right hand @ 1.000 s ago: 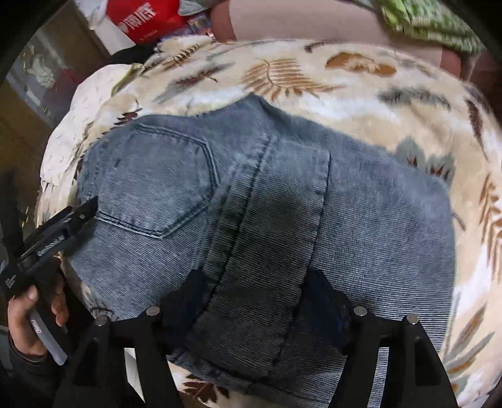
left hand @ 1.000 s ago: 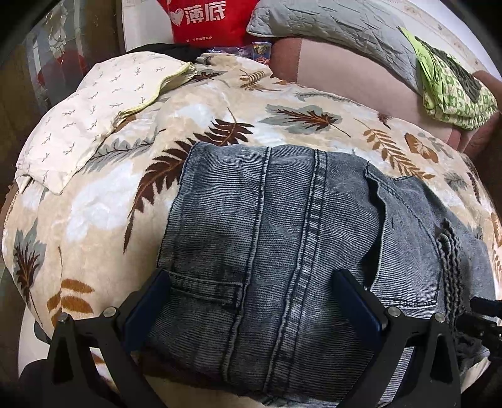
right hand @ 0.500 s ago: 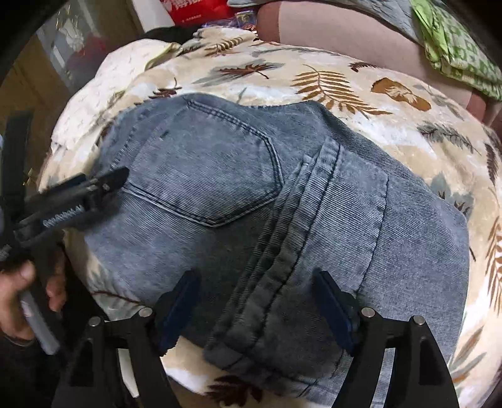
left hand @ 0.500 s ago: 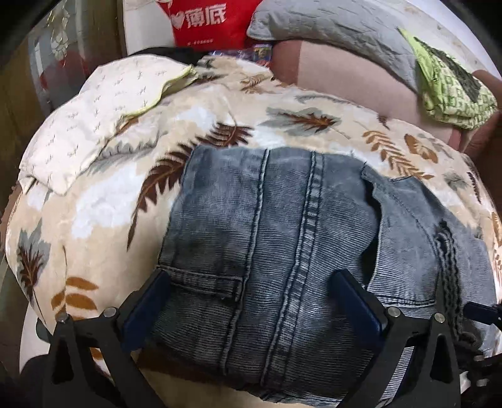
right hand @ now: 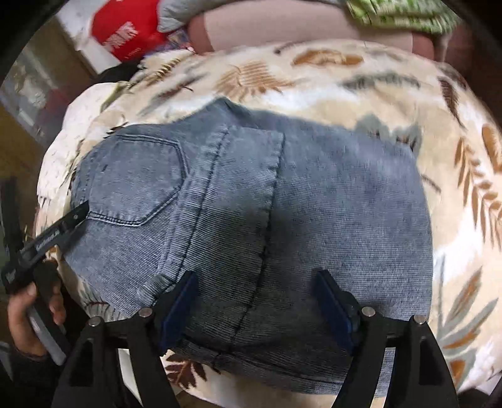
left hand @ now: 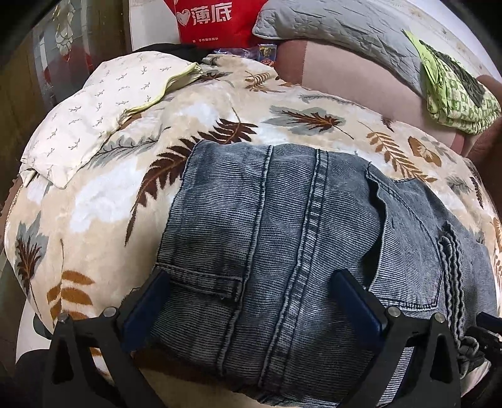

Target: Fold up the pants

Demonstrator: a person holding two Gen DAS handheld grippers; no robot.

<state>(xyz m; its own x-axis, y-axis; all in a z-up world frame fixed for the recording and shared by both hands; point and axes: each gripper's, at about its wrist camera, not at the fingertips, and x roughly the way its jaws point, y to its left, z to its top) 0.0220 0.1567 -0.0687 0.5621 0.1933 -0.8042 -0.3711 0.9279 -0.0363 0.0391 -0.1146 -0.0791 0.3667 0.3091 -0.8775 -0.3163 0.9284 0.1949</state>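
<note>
The blue-grey denim pants (left hand: pixel 298 244) lie folded into a compact block on a leaf-patterned blanket (left hand: pixel 103 194). They also show in the right wrist view (right hand: pixel 251 226), back pocket at the left. My left gripper (left hand: pixel 251 295) is open, its blue pads straddling the near edge of the pants and holding nothing. My right gripper (right hand: pixel 257 301) is open too, its fingers spread over the near edge of the fold. The left gripper's tool and the hand holding it show at the left in the right wrist view (right hand: pixel 47 241).
A white sprigged pillow (left hand: pixel 103 103) lies at the blanket's far left. A red bag (left hand: pixel 207 18), a grey quilted pillow (left hand: pixel 339 34) and a green patterned cloth (left hand: pixel 455 91) sit behind on a pinkish sofa back (left hand: pixel 345 72).
The right wrist view has swung and pulled back, so the pants sit farther off and more blanket shows on the right. The left gripper has barely moved. The pants lie as before.
</note>
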